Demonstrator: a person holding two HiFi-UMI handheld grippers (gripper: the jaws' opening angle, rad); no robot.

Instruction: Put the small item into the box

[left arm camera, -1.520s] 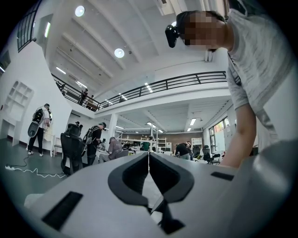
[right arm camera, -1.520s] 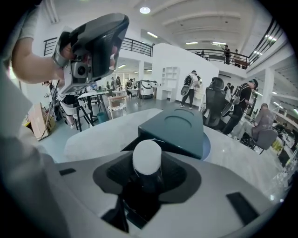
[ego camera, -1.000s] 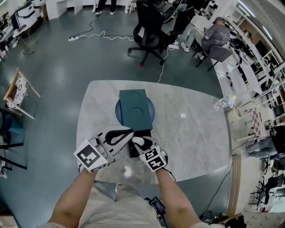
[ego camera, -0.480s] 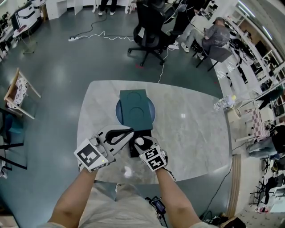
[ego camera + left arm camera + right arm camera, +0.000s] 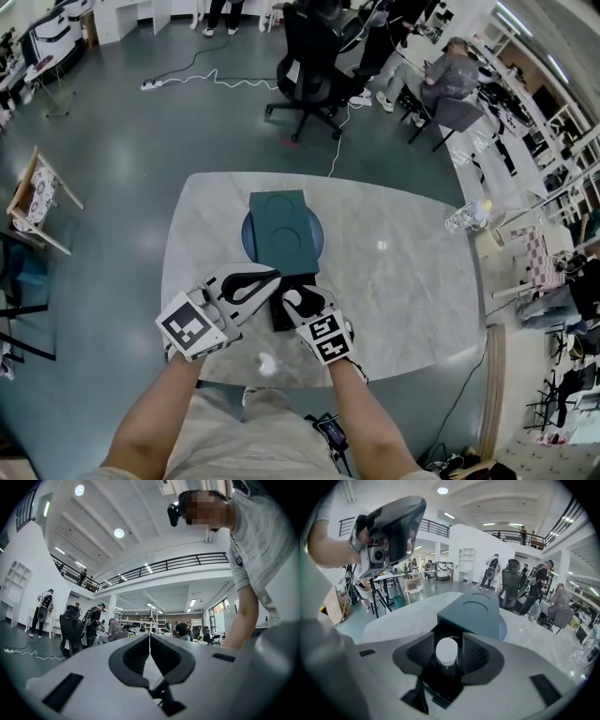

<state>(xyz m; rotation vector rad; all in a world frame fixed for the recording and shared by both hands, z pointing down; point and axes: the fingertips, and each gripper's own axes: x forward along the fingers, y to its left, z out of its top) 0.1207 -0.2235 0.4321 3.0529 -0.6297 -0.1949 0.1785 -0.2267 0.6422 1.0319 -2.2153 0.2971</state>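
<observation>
Fingers of the right gripper had just opened wide, gripping nothing and clear of the white-capped item standing between them inside the open dark box: placement judged complete; left gripper was closed, empty.

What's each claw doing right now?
Left claw: closed, empty.
Right claw: open, just been opening; small white cylindrical item stands between its jaws, not gripped.

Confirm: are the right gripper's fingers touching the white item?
Apart. Right gripper view: the right gripper has just been opening; its fingers flank the white item with a dark gap each side, item down in the box.
</observation>
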